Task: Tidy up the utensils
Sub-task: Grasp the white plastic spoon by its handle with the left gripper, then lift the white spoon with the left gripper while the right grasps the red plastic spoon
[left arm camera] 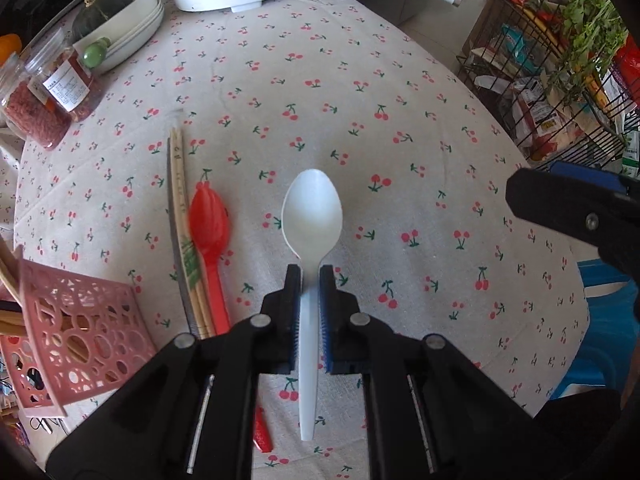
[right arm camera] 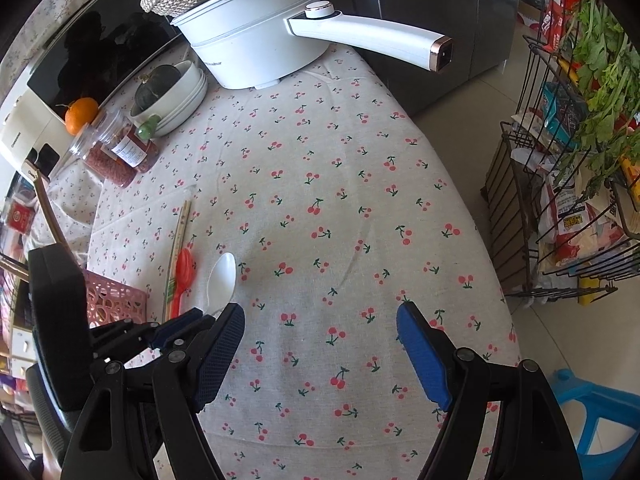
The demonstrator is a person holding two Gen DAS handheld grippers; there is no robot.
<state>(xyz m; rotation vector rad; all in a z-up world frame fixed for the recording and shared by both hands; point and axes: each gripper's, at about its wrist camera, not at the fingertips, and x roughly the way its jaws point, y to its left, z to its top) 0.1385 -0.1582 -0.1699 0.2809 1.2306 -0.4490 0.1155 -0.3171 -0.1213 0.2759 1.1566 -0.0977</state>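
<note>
cherry-print tablecloth [right arm camera: 320, 208], wire rack [right arm camera: 560, 200] beside

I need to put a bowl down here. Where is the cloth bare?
Bare: the middle and right of the tablecloth, from the white pot to the near edge. Crowded: left side, with jars, bowls, chopsticks, red spoon, pink basket.

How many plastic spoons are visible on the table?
2: the white spoon clamped by the left gripper; the red spoon lying beside the chopsticks.
</note>
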